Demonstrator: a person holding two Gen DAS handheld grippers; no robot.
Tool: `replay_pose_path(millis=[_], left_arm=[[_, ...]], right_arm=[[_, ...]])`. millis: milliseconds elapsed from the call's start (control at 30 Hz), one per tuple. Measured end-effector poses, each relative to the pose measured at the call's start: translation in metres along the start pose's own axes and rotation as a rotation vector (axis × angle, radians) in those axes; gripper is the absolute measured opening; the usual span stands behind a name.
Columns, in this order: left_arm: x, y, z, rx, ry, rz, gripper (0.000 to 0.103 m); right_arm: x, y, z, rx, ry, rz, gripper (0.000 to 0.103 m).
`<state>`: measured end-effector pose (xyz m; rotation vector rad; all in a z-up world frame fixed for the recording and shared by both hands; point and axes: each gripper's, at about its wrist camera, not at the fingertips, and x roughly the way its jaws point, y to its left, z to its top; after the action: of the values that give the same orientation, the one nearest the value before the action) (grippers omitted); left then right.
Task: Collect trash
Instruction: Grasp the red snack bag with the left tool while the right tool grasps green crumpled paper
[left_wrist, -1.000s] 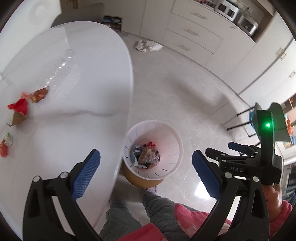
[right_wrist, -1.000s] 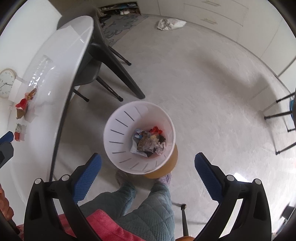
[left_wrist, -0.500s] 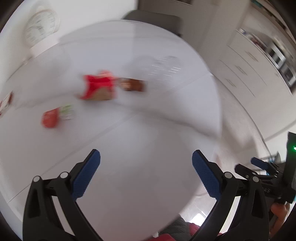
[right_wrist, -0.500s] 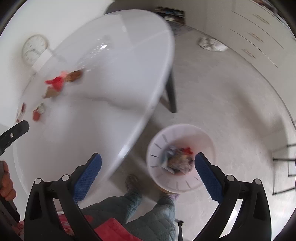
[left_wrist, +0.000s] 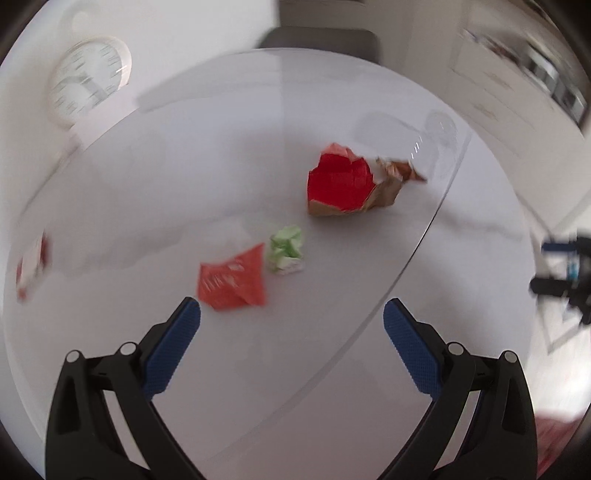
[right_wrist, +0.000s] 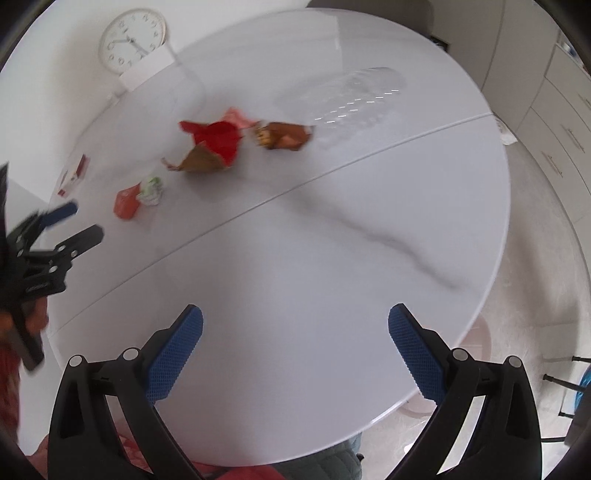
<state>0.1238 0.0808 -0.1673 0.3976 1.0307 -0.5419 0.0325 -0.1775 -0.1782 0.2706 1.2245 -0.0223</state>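
Note:
Scraps of trash lie on the white round table (left_wrist: 332, 369). An orange-red wrapper (left_wrist: 232, 282) lies just beyond my open left gripper (left_wrist: 291, 321), beside a small green-white crumple (left_wrist: 286, 249). A red and brown torn paper (left_wrist: 343, 184) and a brown wrapper (left_wrist: 404, 173) lie farther off. In the right wrist view the same scraps show: orange wrapper (right_wrist: 127, 203), green crumple (right_wrist: 152, 190), red paper (right_wrist: 214, 146), brown wrapper (right_wrist: 284, 136). My right gripper (right_wrist: 295, 325) is open and empty over the table's near half. The left gripper (right_wrist: 70, 221) shows at the left.
A clear plastic bottle (right_wrist: 347, 98) lies on the table beyond the wrappers. A small red and white box (right_wrist: 74, 175) sits at the table's far left. A wall clock (right_wrist: 131, 38) leans behind. The pink bin's rim (right_wrist: 476, 334) shows under the table's right edge. Cabinets (right_wrist: 554, 110) stand right.
Both grippers have swung from over the bin on the floor up to the table. The left gripper has closed in on the orange wrapper. Both stay open and empty.

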Motion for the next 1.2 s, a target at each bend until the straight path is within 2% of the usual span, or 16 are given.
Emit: replay_pose_path(millis=[200,267,367,500,533,667,700,833,1000,1200], left_arm=[[0.034,0.016,0.003,0.343,0.068,-0.055,0.095],[0.046,0.017,0.003,0.417,0.094,-0.083,0.095],[0.060,0.021,0.006,0.490,0.112,-0.136,0.095],[0.073,0.028,0.013,0.535,0.098,-0.185,0.095],[0.075,0.031,0.013,0.538,0.096,-0.196,0.093],[0.083,0.039,0.018,0.527,0.115,-0.271,0.074],[0.085,0.041,0.019,0.522,0.120,-0.282,0.072],[0.086,0.046,0.020,0.506,0.104,-0.296,0.057],[0.087,0.058,0.017,0.437,0.081,-0.302,0.054],[0.078,0.073,0.000,0.297,0.056,-0.297,0.051]], right_arm=[[0.006,0.032,0.002,-0.004,0.052,-0.035,0.100],[0.007,0.035,0.000,0.009,0.065,-0.040,0.100],[0.011,0.039,0.000,0.039,0.085,-0.053,0.100],[0.017,0.040,-0.002,0.098,0.112,-0.059,0.100],[0.018,0.041,-0.003,0.107,0.119,-0.059,0.100],[0.024,0.046,-0.002,0.124,0.141,-0.068,0.100],[0.025,0.046,-0.001,0.124,0.143,-0.069,0.100],[0.026,0.055,0.004,0.118,0.139,-0.062,0.100],[0.031,0.070,0.019,0.075,0.112,-0.032,0.100],[0.055,0.109,0.054,0.009,0.031,0.087,0.100]])
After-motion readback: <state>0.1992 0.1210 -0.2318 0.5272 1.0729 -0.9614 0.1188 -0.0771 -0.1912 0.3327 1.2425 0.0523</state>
